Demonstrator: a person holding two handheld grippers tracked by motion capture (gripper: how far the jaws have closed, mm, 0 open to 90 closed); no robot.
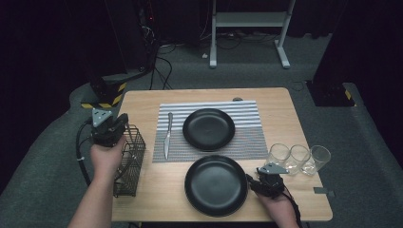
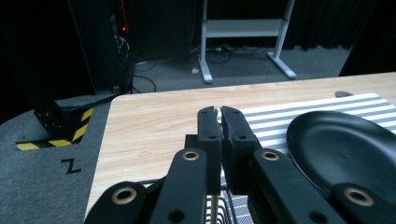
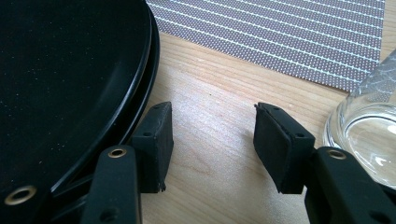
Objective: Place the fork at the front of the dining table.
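My left gripper [image 1: 122, 120] hovers over the far end of a black wire basket [image 1: 129, 167] at the table's left side. In the left gripper view its jaws stand shut [image 2: 220, 112] with nothing visible between the tips; thin metal wires show just below them. My right gripper [image 1: 250, 183] rests low on the table, open, right of the near black plate [image 1: 216, 185]. In the right gripper view [image 3: 212, 123] the left jaw sits against that plate's rim [image 3: 140, 79], and only bare wood lies between the pads. A clear glass [image 3: 369, 135] stands close on the right.
A second black plate [image 1: 209, 129] sits on a striped placemat [image 1: 247, 142], with a knife [image 1: 167, 135] lying along the mat's left side. Three clear glasses [image 1: 299, 157] line up at the right of the wooden table [image 1: 275, 107]. Dark floor, cables and a white stand lie beyond.
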